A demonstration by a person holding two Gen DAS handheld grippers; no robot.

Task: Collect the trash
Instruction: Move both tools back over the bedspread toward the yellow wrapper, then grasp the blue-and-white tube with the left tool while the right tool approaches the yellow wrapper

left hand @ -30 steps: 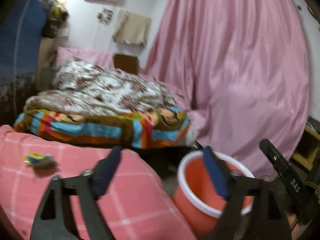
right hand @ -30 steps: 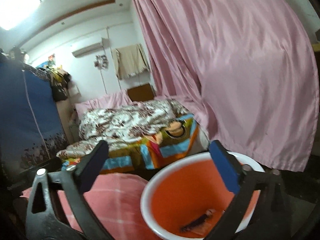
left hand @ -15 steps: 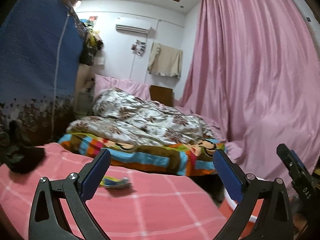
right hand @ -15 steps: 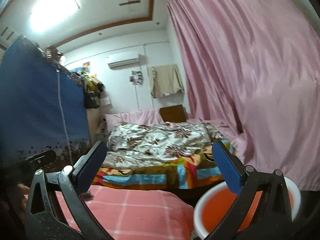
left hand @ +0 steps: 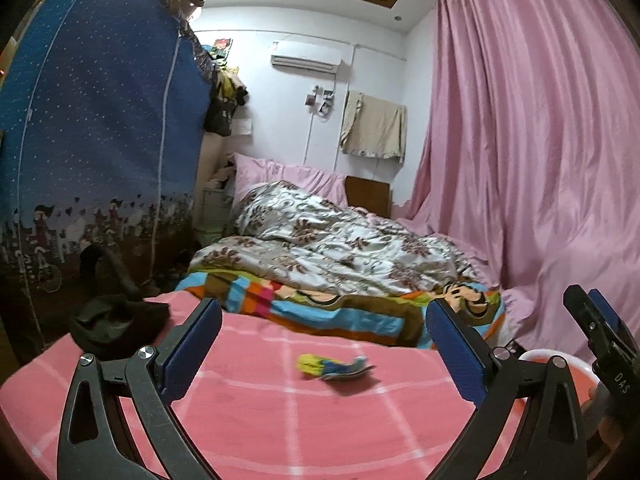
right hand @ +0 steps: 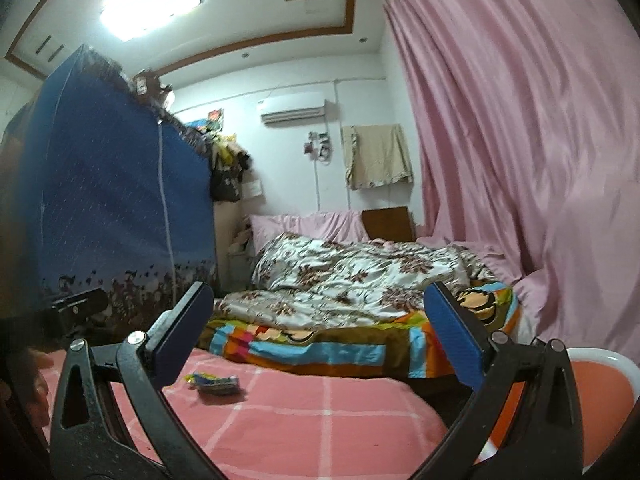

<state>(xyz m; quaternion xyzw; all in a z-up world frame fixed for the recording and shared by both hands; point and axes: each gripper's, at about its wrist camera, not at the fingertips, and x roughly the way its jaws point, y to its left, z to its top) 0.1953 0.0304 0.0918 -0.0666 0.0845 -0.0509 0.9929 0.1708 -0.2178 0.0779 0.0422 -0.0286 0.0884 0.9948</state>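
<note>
Left gripper [left hand: 324,348]: jaws spread wide, nothing between the blue pads, hovering over the pink checked cover [left hand: 280,432]. Right gripper [right hand: 316,328]: likewise wide apart and empty.

Crumpled wrapper [left hand: 334,366], yellow, green and blue: lying flat on the pink checked cover, almost dead ahead of the left gripper, a touch right of the midline between its pads and a little farther out than the fingertips. Long axis roughly left to right across the view, yellow end left, a twisted tail to the right. Nothing touching it; a black cloth bundle [left hand: 116,322] well apart at the far left of the cover.

Same wrapper [right hand: 214,382] from the right wrist camera: well off to the left, close by the left finger's inner edge, not centred at all.

Orange bucket with a white rim [right hand: 600,396]: low at the right, beside the cover's right edge; from the left wrist only a sliver of rim [left hand: 548,358] behind the right finger.

Probably the left gripper's pick, being the nearer and better lined up: forward and down with a slight shift right. With pads closing left-right along the wrapper's length, likely a squeeze end to end rather than across; perhaps a small wrist turn for a surer bite. Then a carry rightward to the bucket.
</note>
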